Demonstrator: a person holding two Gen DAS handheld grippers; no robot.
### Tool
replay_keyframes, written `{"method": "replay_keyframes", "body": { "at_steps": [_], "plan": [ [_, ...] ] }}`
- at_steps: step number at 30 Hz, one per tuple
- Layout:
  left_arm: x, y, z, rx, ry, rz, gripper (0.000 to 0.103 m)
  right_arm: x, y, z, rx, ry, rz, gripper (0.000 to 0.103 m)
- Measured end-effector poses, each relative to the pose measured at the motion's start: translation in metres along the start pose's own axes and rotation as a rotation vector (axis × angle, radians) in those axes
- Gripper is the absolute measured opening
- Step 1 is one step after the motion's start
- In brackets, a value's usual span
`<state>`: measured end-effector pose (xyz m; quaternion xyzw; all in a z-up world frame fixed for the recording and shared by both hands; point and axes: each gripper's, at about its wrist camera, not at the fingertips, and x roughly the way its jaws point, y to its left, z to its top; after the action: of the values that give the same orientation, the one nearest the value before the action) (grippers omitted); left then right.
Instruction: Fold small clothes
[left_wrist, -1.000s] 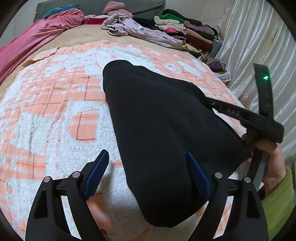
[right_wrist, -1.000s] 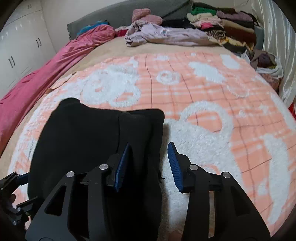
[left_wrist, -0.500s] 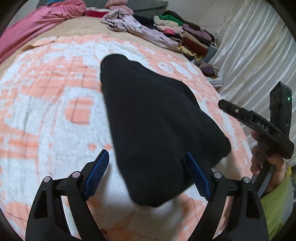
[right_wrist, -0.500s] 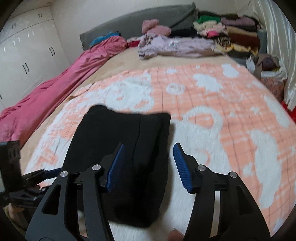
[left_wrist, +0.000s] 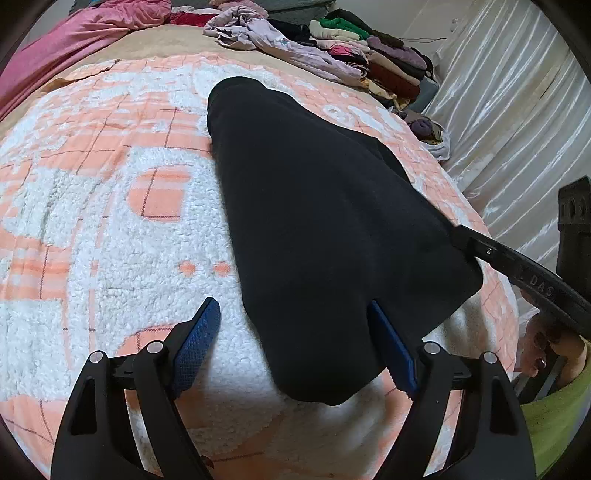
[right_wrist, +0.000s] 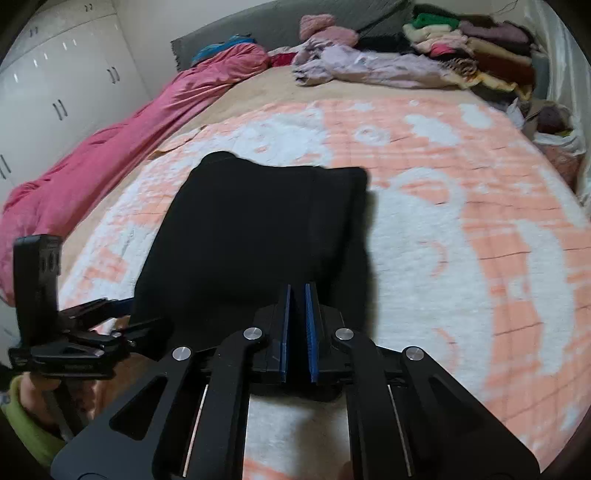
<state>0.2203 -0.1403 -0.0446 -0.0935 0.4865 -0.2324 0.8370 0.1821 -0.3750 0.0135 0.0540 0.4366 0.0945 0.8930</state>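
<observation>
A folded black garment (left_wrist: 325, 229) lies flat on the orange and white blanket (left_wrist: 110, 229); it also shows in the right wrist view (right_wrist: 255, 236). My left gripper (left_wrist: 295, 347) is open, its blue pads either side of the garment's near corner. My right gripper (right_wrist: 298, 314) has its jaws nearly together at the garment's near edge; whether cloth is pinched between the pads cannot be told. The right gripper's fingers reach the garment's right edge in the left wrist view (left_wrist: 476, 247).
A pile of folded and loose clothes (right_wrist: 424, 55) lies at the head of the bed. A pink duvet (right_wrist: 122, 129) runs along the left side. White wardrobes (right_wrist: 55, 85) stand left, a shiny curtain (left_wrist: 517, 92) right.
My right gripper's jaws have gone from wide open to nearly closed at the garment's edge. Both grippers pulled back and rose. The garment stays flat.
</observation>
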Motion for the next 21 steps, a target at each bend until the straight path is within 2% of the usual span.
{"method": "replay_keyframes", "body": {
  "at_steps": [3, 6, 7, 8, 10, 11, 14, 16, 19, 21],
  "plan": [
    [0.000, 0.001, 0.000, -0.003, -0.004, 0.003, 0.082, 0.016, -0.008, -0.010, -0.013, 0.053, -0.103, 0.004],
    [-0.001, -0.002, -0.001, 0.013, -0.014, 0.016, 0.082, 0.024, -0.018, -0.013, 0.026, 0.074, -0.104, 0.005],
    [-0.001, -0.003, -0.001, 0.019, -0.016, 0.021, 0.082, 0.022, -0.021, -0.012, 0.042, 0.065, -0.098, 0.011],
    [-0.003, -0.005, 0.000, 0.028, -0.021, 0.029, 0.082, 0.011, -0.019, -0.010, 0.039, 0.021, -0.107, 0.024],
    [-0.004, -0.006, 0.001, 0.042, -0.026, 0.039, 0.082, -0.008, -0.014, -0.006, 0.027, -0.050, -0.104, 0.036],
    [-0.005, -0.006, 0.001, 0.046, -0.027, 0.044, 0.082, -0.022, -0.010, -0.005, 0.023, -0.108, -0.067, 0.036],
    [-0.005, -0.009, 0.002, 0.056, -0.030, 0.053, 0.082, -0.033, 0.003, -0.010, -0.006, -0.138, 0.002, 0.036],
    [-0.005, -0.010, 0.001, 0.061, -0.032, 0.057, 0.082, -0.022, 0.012, -0.016, -0.045, -0.087, 0.005, 0.036],
    [-0.004, -0.011, 0.002, 0.065, -0.032, 0.060, 0.082, 0.011, 0.010, -0.021, -0.042, 0.027, -0.047, 0.036],
    [-0.003, -0.012, 0.001, 0.069, -0.026, 0.060, 0.082, 0.023, 0.007, -0.023, -0.031, 0.055, -0.051, 0.036]
  ]
}}
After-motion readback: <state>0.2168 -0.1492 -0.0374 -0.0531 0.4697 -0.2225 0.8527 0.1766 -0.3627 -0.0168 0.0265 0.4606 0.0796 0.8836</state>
